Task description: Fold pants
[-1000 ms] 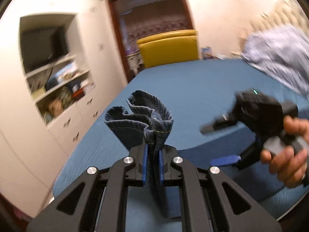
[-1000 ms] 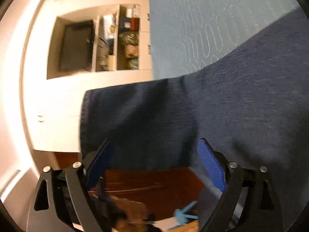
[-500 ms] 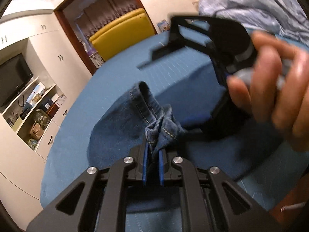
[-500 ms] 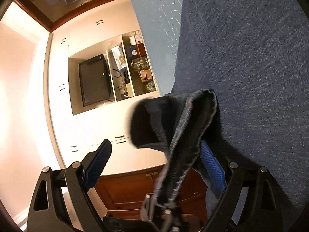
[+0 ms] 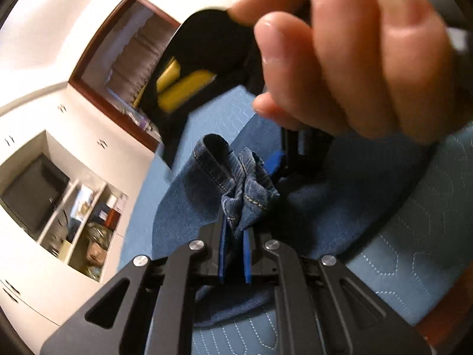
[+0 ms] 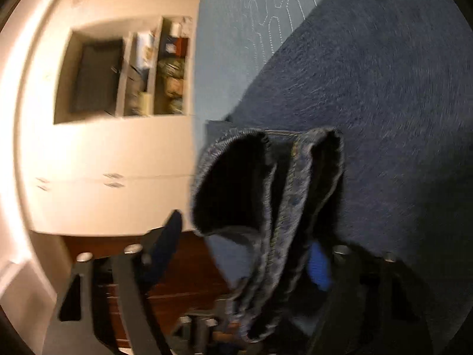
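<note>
Clearly the fold is only partly made. The left hand-held gripper (image 5: 235, 254) is clenched on a bunched hem of the dark blue denim pants (image 5: 245, 189), its blue pads pinching the stitched cuffs with almost no gap between them. Beyond it the rest of the pants lies spread flat on the light blue quilted bed (image 5: 414, 236), so the held end appears to have been carried over the body of the garment.

The right hand-held gripper (image 6: 245, 245) stands partly open and its jaws have just been closing. In its own view the looped cuffs (image 6: 266, 183) sit between the blue pads, but the picture is blurred and I cannot tell whether the pads press on the cloth yet. A person's hand (image 5: 354, 59) fills the upper part of the left view, wrapped round that gripper's handle.

As I judge it, what remains is securing both cuffs, laying them down squarely on the flat cloth, and smoothing the fold.
</note>
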